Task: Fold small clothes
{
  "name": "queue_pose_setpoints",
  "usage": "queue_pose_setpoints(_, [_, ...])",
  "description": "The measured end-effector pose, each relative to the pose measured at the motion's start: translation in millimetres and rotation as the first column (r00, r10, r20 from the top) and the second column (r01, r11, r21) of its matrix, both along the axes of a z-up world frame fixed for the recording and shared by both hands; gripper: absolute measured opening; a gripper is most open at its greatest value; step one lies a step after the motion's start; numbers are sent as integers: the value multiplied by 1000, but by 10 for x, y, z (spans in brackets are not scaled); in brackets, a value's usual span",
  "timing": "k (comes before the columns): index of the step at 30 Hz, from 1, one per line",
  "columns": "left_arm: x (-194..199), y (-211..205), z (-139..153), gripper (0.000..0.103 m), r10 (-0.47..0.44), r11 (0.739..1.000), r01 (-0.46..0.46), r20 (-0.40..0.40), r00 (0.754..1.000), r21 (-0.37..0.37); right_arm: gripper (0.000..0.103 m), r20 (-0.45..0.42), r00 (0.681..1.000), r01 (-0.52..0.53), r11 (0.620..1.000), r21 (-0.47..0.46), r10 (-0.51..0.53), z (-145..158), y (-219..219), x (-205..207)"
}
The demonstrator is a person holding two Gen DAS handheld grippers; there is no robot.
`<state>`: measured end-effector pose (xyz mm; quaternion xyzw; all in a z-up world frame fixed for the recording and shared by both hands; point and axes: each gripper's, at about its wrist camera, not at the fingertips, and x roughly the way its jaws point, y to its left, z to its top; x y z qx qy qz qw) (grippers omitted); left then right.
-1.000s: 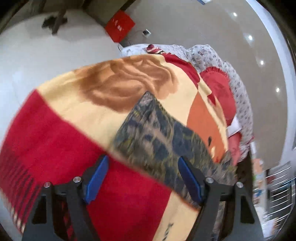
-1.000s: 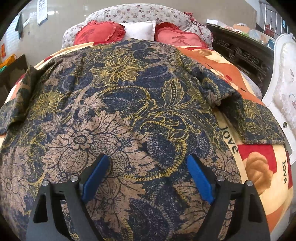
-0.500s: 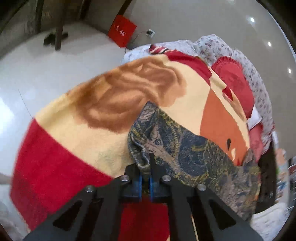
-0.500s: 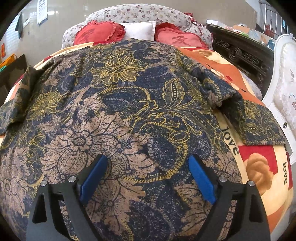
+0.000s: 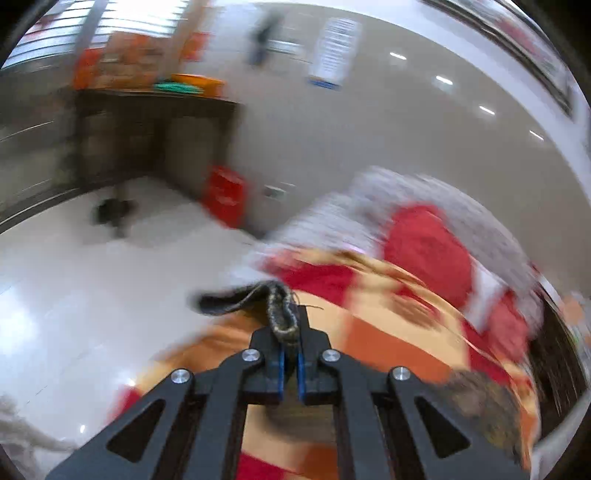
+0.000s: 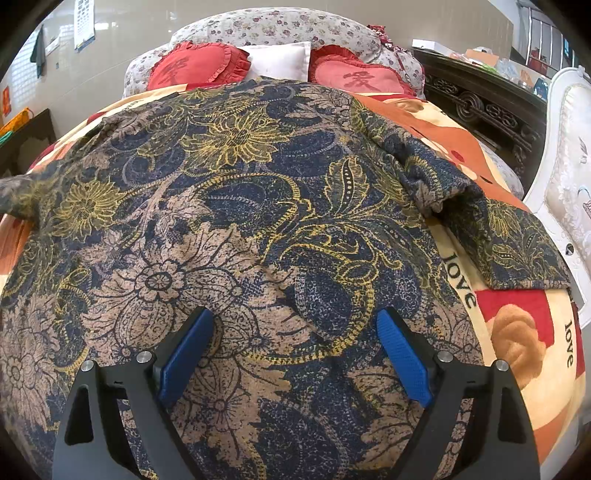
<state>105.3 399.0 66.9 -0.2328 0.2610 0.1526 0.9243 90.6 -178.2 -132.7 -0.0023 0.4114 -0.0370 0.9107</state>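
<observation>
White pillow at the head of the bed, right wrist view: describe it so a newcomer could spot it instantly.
Start at the flower-print headboard at the far end of the bed, beyond the dark floral garment. Three cushions lean along its base. The white pillow is the middle one, plain and rectangular, wedged between two red heart-shaped cushions with frilled edges.

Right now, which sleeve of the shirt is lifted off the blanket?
The left sleeve, pinched in the shut left gripper. The right sleeve lies flat on the blanket.
</observation>
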Motion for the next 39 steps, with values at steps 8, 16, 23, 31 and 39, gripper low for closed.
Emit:
queue_pose_setpoints(8, [737,-2673,-175,4,-549,836,548,51,834,20,91,-73,990,123,991,61,-118,181,-293,-217])
queue_pose_setpoints(16, [856,-4574,-501,4,-789,612,790,23,613,-41,91,-118,982,159,982,104,-146,-23,-543,-462])
queue_pose_setpoints(23, [965,-4722,-1255,43,-796,605,769,-178,578,-207,96,-116,983,158,977,146,-141,-28,-574,-455])
queue_pose_setpoints(31, [271,-3794,-1391,57,-665,723,690,-249,704,21,75,165,984,-109,942,317,59,666,-834,-140])
queue_pose_setpoints(39, [-172,-3456,-1716,58,-532,801,584,-287,797,136,36,119,965,-260,915,309,234,371,-781,875])
